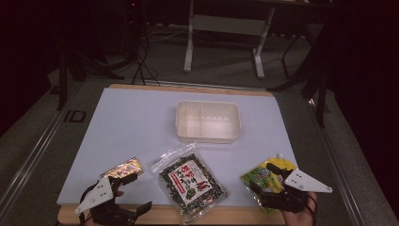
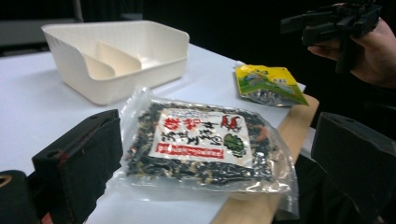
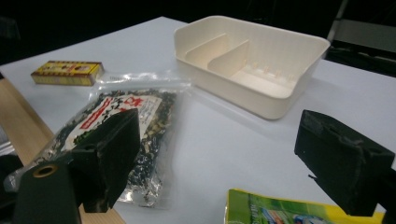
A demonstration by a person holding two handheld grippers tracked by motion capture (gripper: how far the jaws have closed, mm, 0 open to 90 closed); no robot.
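Both grippers, left gripper (image 1: 123, 194) and right gripper (image 1: 268, 184), hover spread wide, holding nothing. Seaweed bag (image 1: 190, 182) lies between them near the desk (image 1: 136, 122) edge. Next probably: grab it for the white tray (image 1: 208, 121).

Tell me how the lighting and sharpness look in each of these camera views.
High view: dim, the room beyond the table nearly black. Left gripper view: glare on the clear seaweed bag, near jaws soft. Right gripper view: the cream tray is evenly lit, while the jaws and the green pouch blur.
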